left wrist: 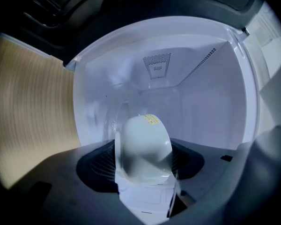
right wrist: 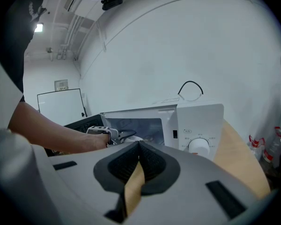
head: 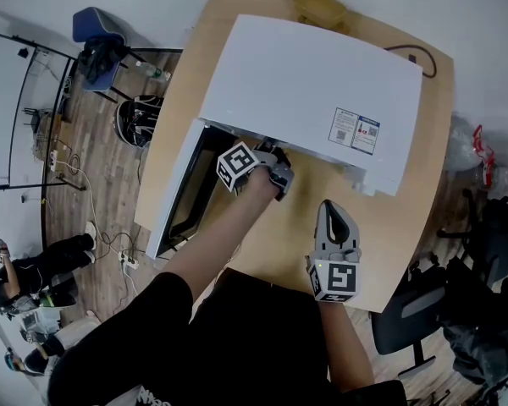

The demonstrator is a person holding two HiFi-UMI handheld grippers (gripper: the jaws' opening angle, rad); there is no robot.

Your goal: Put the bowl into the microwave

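Wood table (head: 436,134) carries the white microwave (head: 305,91), with its door open toward 8 o'clock in head view. Left hand-held gripper (head: 278,169) reaches into the cavity, pads against both sides of the white bowl (left wrist: 145,144). Bowl is inside the cavity, between the jaws; can't tell if it rests on anything. Right hand-held gripper (head: 331,210) is at 5 o'clock of the left, jaws pressed together, empty, over the table. Bowl looks glazed: rigid, lightish, slippery, chippable. Best gripped across the outer wall, low squeeze.
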